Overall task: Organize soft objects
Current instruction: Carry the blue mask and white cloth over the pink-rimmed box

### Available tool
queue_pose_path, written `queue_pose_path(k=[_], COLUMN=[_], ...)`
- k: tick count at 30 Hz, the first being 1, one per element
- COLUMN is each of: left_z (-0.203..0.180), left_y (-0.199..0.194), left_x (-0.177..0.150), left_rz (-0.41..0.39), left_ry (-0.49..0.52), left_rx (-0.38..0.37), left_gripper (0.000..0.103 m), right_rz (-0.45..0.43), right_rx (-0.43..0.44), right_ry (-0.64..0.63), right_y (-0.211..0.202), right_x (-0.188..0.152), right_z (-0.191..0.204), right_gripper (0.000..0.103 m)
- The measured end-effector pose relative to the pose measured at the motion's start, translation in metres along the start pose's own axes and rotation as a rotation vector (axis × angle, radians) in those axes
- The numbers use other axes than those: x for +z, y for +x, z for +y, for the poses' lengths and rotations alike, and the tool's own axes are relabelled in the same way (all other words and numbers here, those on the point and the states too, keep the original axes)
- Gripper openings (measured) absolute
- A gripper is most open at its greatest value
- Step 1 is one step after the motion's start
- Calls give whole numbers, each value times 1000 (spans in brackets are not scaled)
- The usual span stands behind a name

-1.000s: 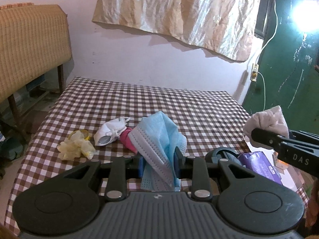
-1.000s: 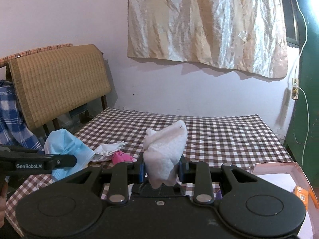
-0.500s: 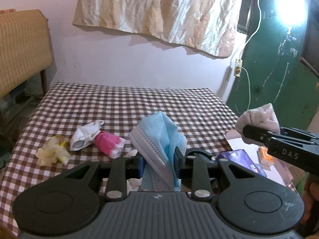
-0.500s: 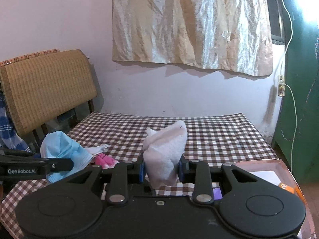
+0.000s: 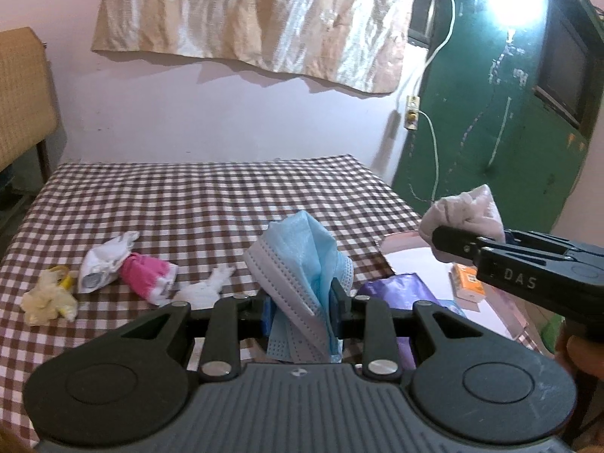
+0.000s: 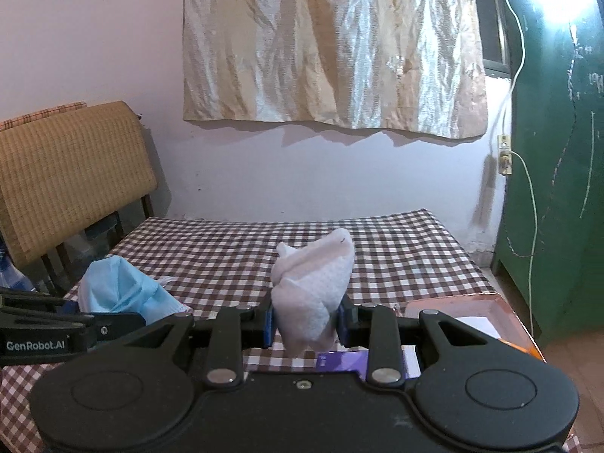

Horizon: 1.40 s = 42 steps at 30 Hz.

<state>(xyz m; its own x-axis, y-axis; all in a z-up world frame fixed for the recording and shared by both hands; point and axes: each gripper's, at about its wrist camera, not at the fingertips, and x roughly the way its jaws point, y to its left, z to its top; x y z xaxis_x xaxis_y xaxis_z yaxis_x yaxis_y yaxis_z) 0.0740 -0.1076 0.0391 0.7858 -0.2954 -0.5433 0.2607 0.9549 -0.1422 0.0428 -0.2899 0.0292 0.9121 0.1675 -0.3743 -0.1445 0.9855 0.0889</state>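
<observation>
While both tongs are clamped on cloth, neither load weighs much: the left tongs [image 5: 302, 302] pinch a bundle of blue face masks [image 5: 305, 260], limp and light, gripped low so the tops flop over. The right tongs [image 6: 305, 321] squeeze a white sock [image 6: 313, 283], soft and easily crushed, held at its middle above the worktop [image 5: 188, 204]. A pink sock [image 5: 149, 273], a white mask [image 5: 104, 268] and a pale glove [image 5: 47, 298] lie loose there. At the right edge sits a pink tray [image 6: 487, 302], holding white paper, a purple packet [image 5: 396, 288] and an orange box [image 5: 468, 277].
</observation>
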Motion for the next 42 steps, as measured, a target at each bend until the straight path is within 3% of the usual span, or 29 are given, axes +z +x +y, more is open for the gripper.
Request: queue_pose_path(k=[16, 33, 42], left_z=[-38, -97, -119], left_y=[21, 65, 95], left_x=[-4, -4, -2], left_rz=[41, 90, 121], left_ry=[58, 118, 125], left_rx=[-79, -218, -242], left_gripper=[30, 30, 30], right_rz=[6, 42, 84], right_rx=[-58, -193, -236], right_ry=[49, 141, 179], right_y=[-6, -19, -15], right_x=[-8, -33, -53], right_z=[-38, -114, -143], right_gripper=[37, 37, 37])
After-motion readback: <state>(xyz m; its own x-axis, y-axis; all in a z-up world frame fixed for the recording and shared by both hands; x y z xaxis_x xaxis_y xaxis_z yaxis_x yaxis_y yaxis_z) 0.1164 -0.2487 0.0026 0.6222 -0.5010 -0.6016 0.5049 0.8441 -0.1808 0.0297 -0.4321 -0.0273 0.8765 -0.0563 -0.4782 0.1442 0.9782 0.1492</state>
